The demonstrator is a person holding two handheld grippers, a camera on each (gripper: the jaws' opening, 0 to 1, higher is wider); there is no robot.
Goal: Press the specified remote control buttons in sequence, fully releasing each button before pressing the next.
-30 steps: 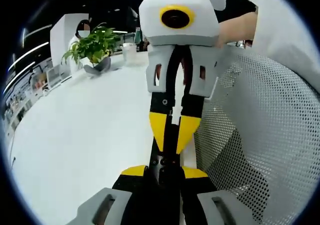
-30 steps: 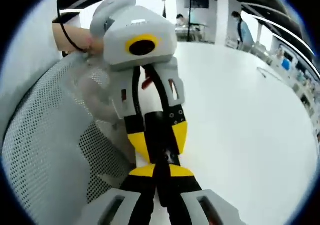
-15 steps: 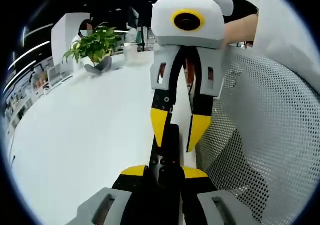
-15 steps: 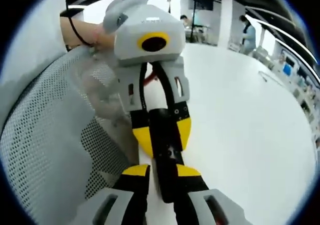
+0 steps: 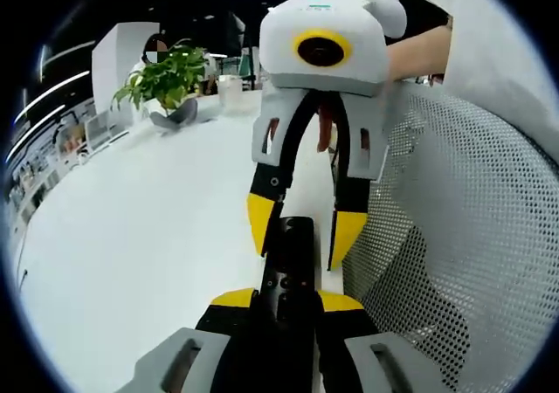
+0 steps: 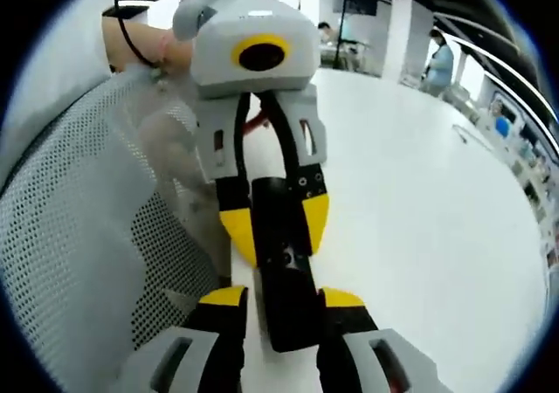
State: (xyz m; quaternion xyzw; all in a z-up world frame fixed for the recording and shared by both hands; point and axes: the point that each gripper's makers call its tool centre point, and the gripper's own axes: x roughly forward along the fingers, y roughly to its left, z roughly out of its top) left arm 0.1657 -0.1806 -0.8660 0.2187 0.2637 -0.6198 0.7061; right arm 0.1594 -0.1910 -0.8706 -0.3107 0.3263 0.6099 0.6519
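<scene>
Black remote control [image 5: 291,266] is what we've got pinched in the left gripper [image 5: 286,301], its yellow-tipped jaws pressed against both sides near the close end. From the right gripper view the same remote [image 6: 286,288] runs lengthwise between the two tools over the white table [image 6: 419,201]. The right gripper [image 6: 281,299] has its jaws spread, one tip on either side of the remote; they look just clear of it, though honestly we can't be sure there's no contact. In the left gripper view, that gripper [image 5: 301,236] comes in from above with its tips straddling the remote's far end. White mesh chair back [image 5: 463,236] sits right beside everything, and a potted plant [image 5: 166,79] stands well back on the table.
</scene>
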